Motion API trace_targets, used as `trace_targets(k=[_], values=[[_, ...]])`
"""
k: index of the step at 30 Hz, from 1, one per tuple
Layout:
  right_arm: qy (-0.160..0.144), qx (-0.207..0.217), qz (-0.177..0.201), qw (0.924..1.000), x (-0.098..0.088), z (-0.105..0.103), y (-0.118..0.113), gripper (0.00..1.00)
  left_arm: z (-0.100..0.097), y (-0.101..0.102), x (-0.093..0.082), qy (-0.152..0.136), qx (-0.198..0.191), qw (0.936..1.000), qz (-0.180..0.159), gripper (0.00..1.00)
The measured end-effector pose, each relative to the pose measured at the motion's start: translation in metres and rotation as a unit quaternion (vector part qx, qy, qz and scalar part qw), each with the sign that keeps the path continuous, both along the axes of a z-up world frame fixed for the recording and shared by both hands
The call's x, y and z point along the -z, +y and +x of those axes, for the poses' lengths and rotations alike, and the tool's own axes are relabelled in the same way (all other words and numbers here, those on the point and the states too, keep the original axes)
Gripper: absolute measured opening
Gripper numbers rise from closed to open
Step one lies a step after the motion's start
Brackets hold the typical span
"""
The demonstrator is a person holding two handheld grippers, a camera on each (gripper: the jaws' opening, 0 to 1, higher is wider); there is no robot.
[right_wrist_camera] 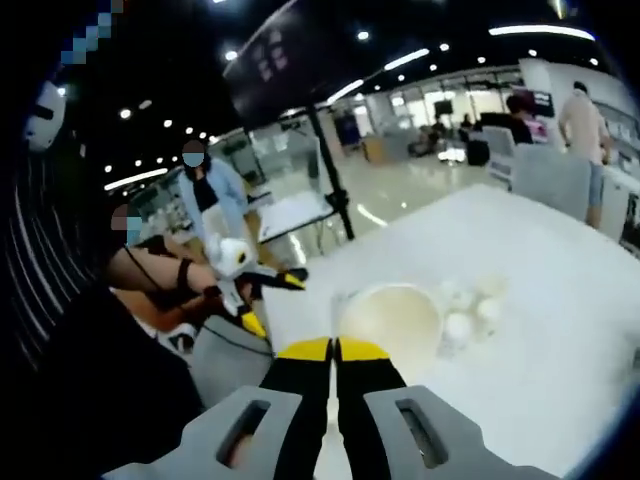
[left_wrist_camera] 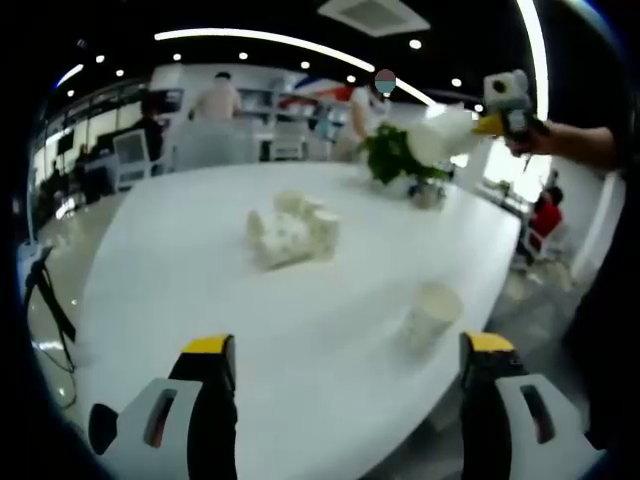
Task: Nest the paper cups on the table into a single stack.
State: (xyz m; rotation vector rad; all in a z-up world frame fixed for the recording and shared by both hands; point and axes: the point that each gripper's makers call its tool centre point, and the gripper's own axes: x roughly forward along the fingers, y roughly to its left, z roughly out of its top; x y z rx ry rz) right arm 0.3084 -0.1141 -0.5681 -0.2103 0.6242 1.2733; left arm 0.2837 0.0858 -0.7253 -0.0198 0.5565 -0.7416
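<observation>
Nearest in the left gripper view, left gripper (left_wrist_camera: pixel 347 365) low over the white table (left_wrist_camera: pixel 180 270), jaws spread wide with nothing between. Just beyond its right jaw, a single paper cup (left_wrist_camera: pixel 431 315) upright near the table's near edge. Farther in, near the table's middle, a cluster of paper cups (left_wrist_camera: pixel 292 229) lying jumbled together. Beyond that, at the far side, a potted plant (left_wrist_camera: pixel 400 160). Up above the table's right end, right gripper (left_wrist_camera: pixel 478 124) raised in a hand — clamped on a white cup (left_wrist_camera: pixel 438 135) tipped sideways.

In the right gripper view, right gripper (right_wrist_camera: pixel 333 350) pinched narrow on the rim of that held cup (right_wrist_camera: pixel 390 318), mouth open toward the camera. Past it on the table (right_wrist_camera: pixel 560 330), the cup cluster (right_wrist_camera: pixel 470 305); left of it, the left gripper (right_wrist_camera: pixel 250 290) — jaws apart.
</observation>
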Motion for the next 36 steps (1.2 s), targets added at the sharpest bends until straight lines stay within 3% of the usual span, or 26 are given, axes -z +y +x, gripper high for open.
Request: trace_targets(k=[2, 5, 8, 10, 12, 13, 20, 27, 36], values=[[-0.012, -0.032, -0.039, 0.9986, 0.000, -0.010, 0.004, 0.00, 0.000, 0.000, 0.000, 0.000, -0.001, 1.0000, 0.000, 0.92], [-0.020, -0.073, -0.062, 0.9952, -0.005, -0.024, 0.013, 0.00, 0.000, 0.000, -0.001, -0.001, -0.002, 1.0000, -0.003, 0.92], [-0.041, -0.121, -0.103, 0.9864, -0.005, -0.037, 0.018, 0.00, -0.001, 0.000, 0.000, 0.001, 0.000, 1.0000, -0.004, 0.91], [-0.065, -0.161, -0.145, 0.9741, 0.000, -0.045, 0.018, 0.00, -0.001, 0.000, 0.002, 0.001, 0.000, 1.0000, -0.005, 0.91], [-0.100, -0.199, -0.191, 0.9561, 0.005, -0.049, 0.016, 0.00, -0.001, 0.000, 0.001, 0.001, -0.002, 1.0000, -0.007, 0.91], [-0.120, -0.222, -0.217, 0.9430, 0.010, -0.052, 0.014, 0.00, -0.001, 0.001, 0.002, 0.002, -0.003, 1.0000, -0.008, 0.91], [-0.186, -0.298, -0.280, 0.8933, 0.032, -0.063, 0.013, 0.00, 0.000, 0.003, 0.002, 0.000, -0.007, 0.9999, -0.010, 0.91], [-0.192, -0.311, -0.281, 0.8874, 0.035, -0.068, 0.021, 0.00, -0.003, 0.003, 0.004, 0.003, -0.006, 0.9999, -0.009, 0.91], [-0.200, -0.329, -0.300, 0.8727, 0.051, -0.068, 0.021, 0.00, -0.003, 0.005, 0.007, 0.006, -0.010, 0.9999, -0.011, 0.91]])
